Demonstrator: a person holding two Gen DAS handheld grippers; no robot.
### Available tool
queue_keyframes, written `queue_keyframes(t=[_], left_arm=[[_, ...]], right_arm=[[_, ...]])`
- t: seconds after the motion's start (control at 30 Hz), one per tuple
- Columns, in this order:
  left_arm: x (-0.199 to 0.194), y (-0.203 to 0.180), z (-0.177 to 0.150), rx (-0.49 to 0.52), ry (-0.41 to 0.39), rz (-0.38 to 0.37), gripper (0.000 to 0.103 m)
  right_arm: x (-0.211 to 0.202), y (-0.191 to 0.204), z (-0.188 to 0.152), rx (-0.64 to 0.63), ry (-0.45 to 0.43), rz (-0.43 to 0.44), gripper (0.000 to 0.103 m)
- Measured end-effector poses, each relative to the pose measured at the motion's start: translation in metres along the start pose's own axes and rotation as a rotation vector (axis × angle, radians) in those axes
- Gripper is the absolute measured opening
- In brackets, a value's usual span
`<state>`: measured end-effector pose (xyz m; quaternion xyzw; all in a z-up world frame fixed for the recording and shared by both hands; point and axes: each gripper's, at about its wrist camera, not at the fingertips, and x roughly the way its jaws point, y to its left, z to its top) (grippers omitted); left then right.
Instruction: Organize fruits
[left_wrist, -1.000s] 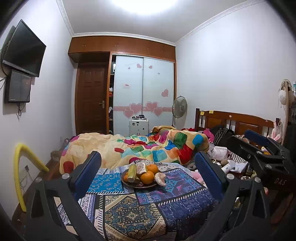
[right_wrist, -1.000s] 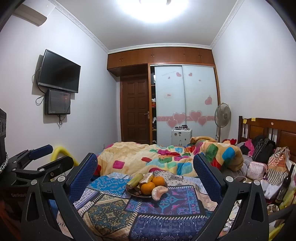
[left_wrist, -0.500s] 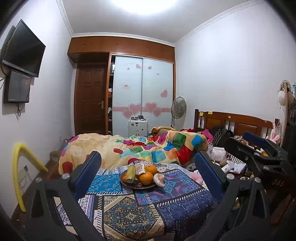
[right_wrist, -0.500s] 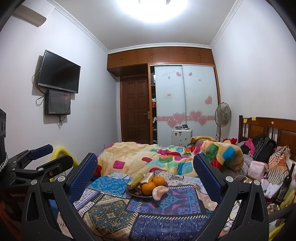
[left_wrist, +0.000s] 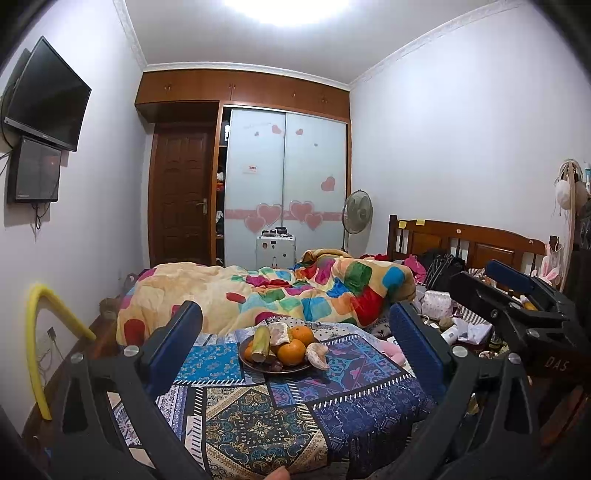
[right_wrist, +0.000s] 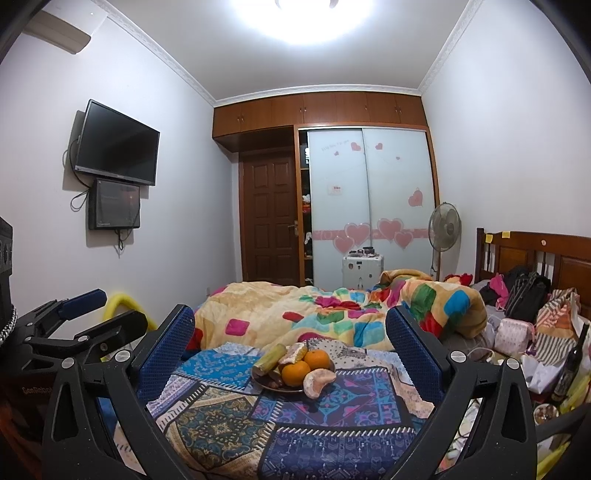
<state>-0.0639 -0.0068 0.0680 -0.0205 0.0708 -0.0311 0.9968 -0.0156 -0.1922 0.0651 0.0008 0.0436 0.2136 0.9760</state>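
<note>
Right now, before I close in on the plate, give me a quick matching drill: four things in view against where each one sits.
Things:
1. peeled citrus piece
2. green-yellow fruit
3. fan
4. TV

Places:
A. on the left wall
B. plate's left side
C. near rim of plate, on its right
D. beside the wardrobe doors

Pairs: 1-C, 2-B, 3-D, 4-A

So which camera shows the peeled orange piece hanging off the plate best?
The right wrist view: the pale peeled orange piece sits nearer the middle, unblocked, its curved shape clear at the dark round plate edge. The left wrist view shows the same piece too, similarly unblocked but slightly smaller.
</note>
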Motion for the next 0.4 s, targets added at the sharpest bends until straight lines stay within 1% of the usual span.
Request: queue_keyframes(t=[0.4], left_arm=[[-0.0037, 0.0004, -0.002, 0.006, 0.001, 0.003, 0.102]], right_arm=[[0.0019, -0.0013, -0.0019, 0.005, 0.004, 0.001, 0.103]])
